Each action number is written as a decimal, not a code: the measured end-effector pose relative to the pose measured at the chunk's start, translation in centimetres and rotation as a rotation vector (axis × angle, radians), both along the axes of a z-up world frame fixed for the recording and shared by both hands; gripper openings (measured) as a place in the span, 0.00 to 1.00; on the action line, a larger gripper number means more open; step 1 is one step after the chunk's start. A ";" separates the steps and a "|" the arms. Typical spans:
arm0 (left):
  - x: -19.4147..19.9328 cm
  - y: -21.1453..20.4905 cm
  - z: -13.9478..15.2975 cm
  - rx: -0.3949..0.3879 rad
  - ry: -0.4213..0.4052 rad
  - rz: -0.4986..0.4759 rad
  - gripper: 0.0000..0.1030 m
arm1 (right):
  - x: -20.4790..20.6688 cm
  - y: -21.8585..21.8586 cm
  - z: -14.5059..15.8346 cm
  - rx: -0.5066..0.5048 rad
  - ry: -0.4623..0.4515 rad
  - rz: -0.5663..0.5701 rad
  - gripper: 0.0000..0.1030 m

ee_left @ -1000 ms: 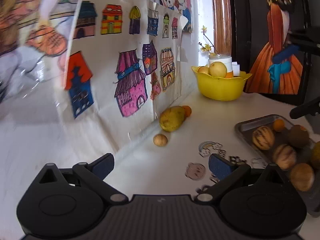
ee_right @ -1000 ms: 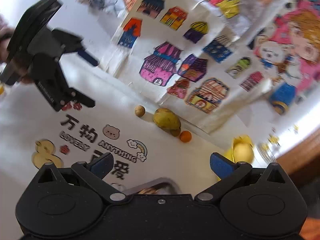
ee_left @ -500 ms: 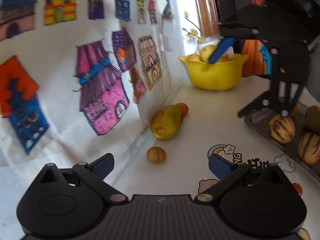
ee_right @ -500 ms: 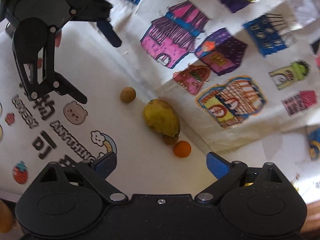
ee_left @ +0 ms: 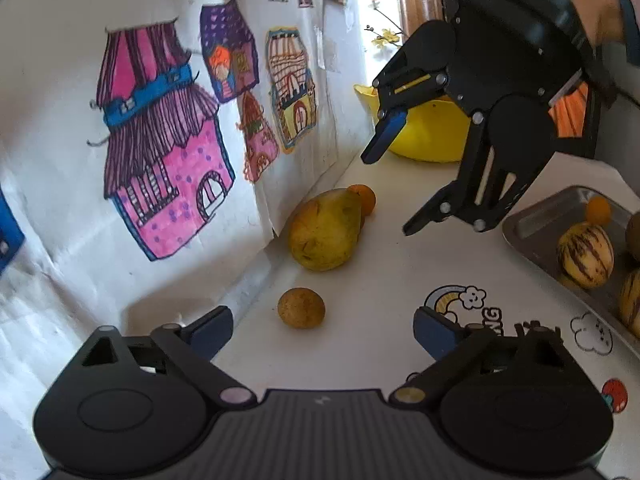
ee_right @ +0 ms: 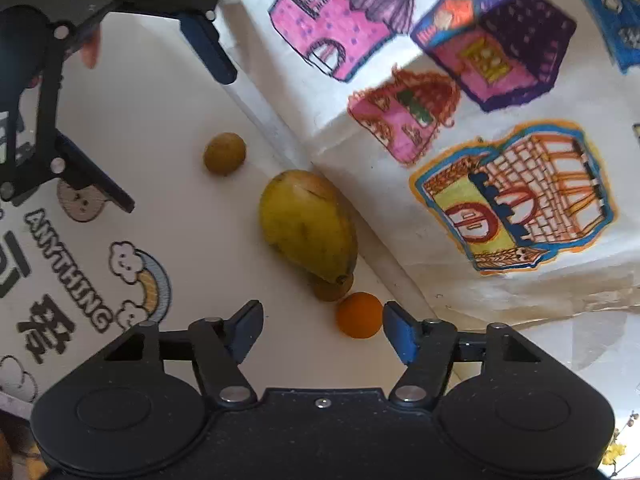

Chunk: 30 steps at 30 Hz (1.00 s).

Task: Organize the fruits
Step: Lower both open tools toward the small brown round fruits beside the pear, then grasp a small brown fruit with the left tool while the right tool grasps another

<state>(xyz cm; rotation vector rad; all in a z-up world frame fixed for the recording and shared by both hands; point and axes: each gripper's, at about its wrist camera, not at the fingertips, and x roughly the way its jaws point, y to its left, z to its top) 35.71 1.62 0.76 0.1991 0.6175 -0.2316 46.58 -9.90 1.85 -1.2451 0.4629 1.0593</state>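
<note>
Hovering over the small orange fruit [ee_right: 358,314] at the wall's foot beside the mango [ee_right: 306,226], the right gripper [ee_right: 322,330] has been narrowing, jaws half-spread and empty; the fruit looks light, firm, rollable, best pinched across its middle. The left gripper [ee_left: 322,326] gapes empty near the little brown fruit [ee_left: 301,307]

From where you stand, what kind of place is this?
Probably a home or a children's room, not a lab: children's house drawings cover the wall, the white tabletop carries cartoon prints, and loose fruit lies beside a yellow bowl and a metal tray.
</note>
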 end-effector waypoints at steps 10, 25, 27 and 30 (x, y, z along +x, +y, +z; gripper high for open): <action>0.9 0.3 -0.5 -0.044 0.016 0.040 0.64 | 2.0 1.1 -1.9 -0.032 0.038 0.033 0.45; 1.8 0.8 -0.8 -0.052 0.025 0.080 0.36 | 3.9 3.0 -2.6 -0.042 0.026 0.081 0.39; 1.9 1.1 -0.8 -0.059 0.028 0.089 0.32 | 3.9 3.2 -2.6 -0.050 0.021 0.087 0.37; 1.9 1.3 -0.8 -0.072 0.029 0.095 0.31 | 3.5 3.8 -2.8 -0.065 0.007 0.105 0.33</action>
